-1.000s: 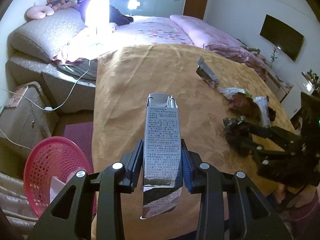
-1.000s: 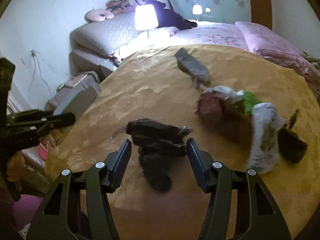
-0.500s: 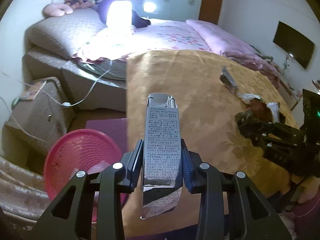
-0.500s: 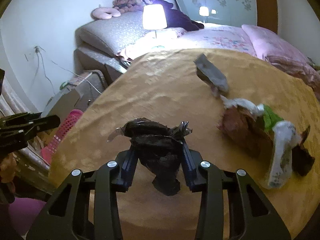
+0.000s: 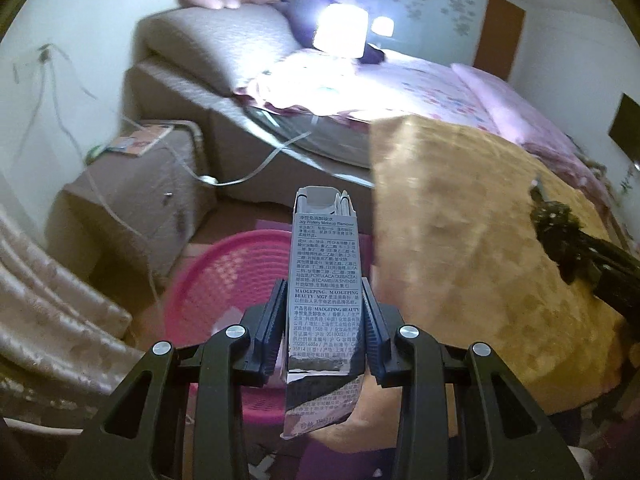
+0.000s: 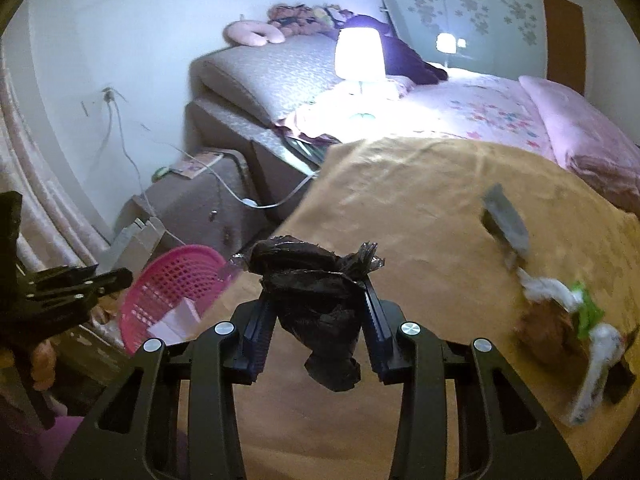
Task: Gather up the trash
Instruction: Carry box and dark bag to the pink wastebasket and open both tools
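Overhanging pink basket (image 5: 240, 276): left tongs (image 5: 325, 332) clamping grey carton (image 5: 325, 280).

Home bedroom: bed (image 6: 460, 108), lit lamp (image 6: 359, 54), nightstand (image 6: 208, 196)

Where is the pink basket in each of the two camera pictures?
Left wrist view: the pink basket sits low at centre, behind the box held by the left gripper.
Right wrist view: the basket is at lower left, beside the table.
Shared landmark: the lit lamp.
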